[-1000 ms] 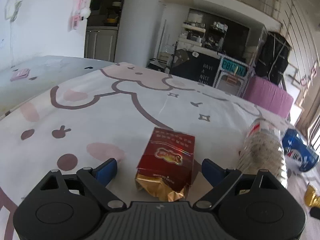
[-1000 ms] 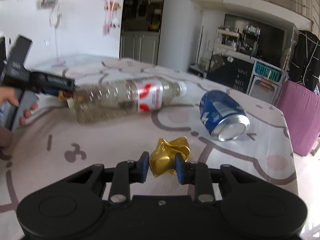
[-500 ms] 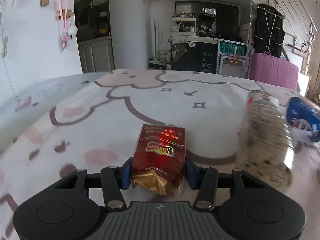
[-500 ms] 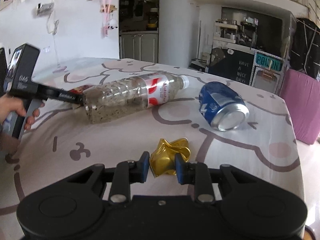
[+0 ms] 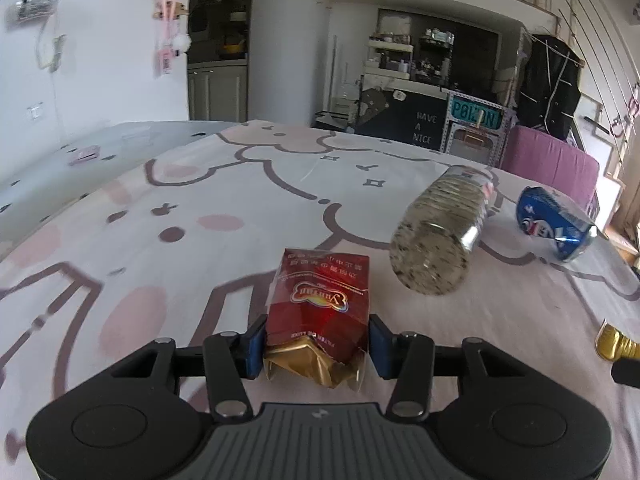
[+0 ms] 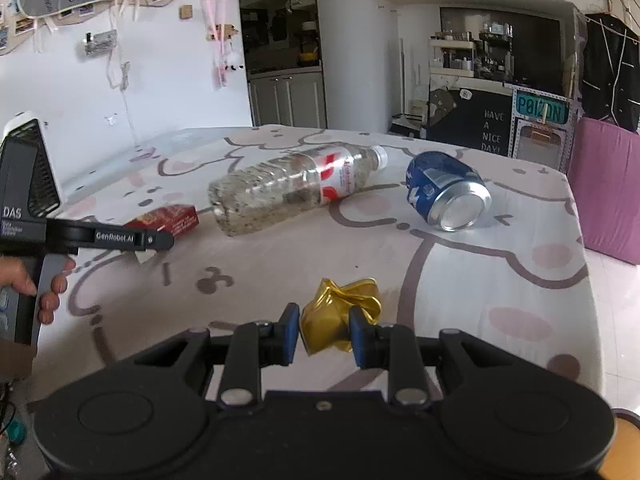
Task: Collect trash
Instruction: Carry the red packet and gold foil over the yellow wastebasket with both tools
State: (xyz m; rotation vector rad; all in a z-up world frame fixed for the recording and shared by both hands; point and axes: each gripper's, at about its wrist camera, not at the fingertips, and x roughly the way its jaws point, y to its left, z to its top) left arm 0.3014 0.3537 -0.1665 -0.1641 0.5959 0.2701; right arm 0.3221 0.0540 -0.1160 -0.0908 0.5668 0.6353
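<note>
My left fingers (image 5: 256, 346) have just closed on the red cardboard cigarette packet (image 5: 320, 300); my right fingers (image 6: 289, 334) grip crumpled gold foil (image 6: 338, 316); both appear ready for disposal.

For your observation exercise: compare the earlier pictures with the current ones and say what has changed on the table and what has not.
The left hand-held gripper has closed on the red packet, its jaws now pressing both sides. The right hand-held gripper still clamps the gold wrapper. The plastic bottle and blue can still lie on the tablecloth.
</note>
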